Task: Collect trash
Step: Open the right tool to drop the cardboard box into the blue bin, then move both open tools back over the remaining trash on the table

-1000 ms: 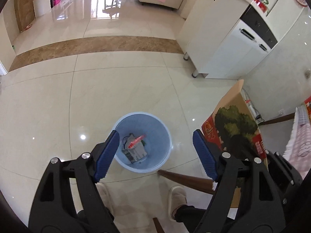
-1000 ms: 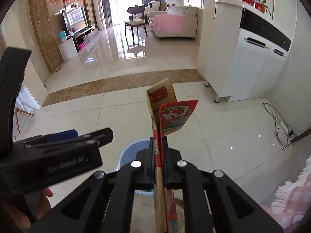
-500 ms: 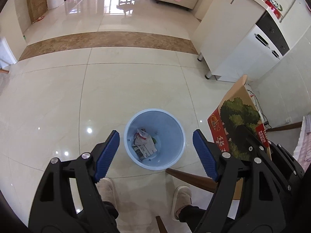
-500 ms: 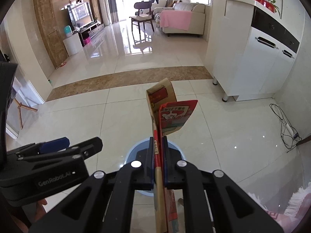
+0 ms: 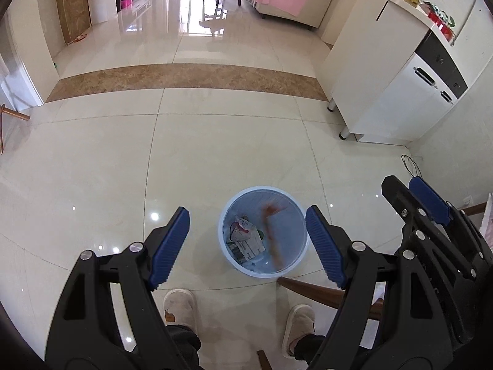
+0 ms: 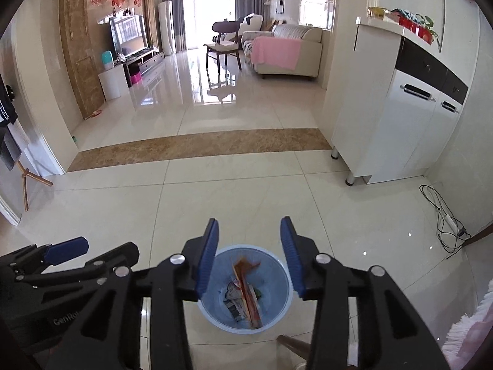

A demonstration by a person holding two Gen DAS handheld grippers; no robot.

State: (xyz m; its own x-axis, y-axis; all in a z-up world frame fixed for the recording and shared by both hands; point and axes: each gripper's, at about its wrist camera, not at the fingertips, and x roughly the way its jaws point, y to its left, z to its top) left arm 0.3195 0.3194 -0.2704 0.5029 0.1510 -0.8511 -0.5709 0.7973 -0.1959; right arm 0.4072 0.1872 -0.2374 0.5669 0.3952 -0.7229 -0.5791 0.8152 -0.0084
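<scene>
1. Glossy cream floor tiles are filling the left wrist view, with a brown marble band crossing the upper half, a sofa with a pink blanket at the top and a white cabinet (image 5: 397, 92) at the right edge.
2. Low in the centre of that view, the blue bin (image 5: 263, 232) is standing on the floor just ahead of your slippers (image 5: 180, 306), and the flat red carton (image 5: 271, 234) is showing as a blurred streak inside it, beside a crumpled wrapper (image 5: 245, 240).
3. You are holding the left gripper (image 5: 246, 243) wide apart, with nothing between its blue pads; it is framing the bin from above.
4. Half a second ago that carton was sticking up at the right edge, pinched in your other tool; now it is gone from there and is dropping into the bin, so this piece looks collected.
5. In the right wrist view, the same tiles are running up to a TV wall at upper left, with a tangled cable (image 6: 443, 215) at the right.
6. Your right gripper (image 6: 249, 259) has just been opening: its jaws are standing partly apart at lower centre, empty, directly over the bin (image 6: 245, 289).
7. Below them the carton (image 6: 248, 289) is lying on end inside the bin, touching neither pad.
</scene>
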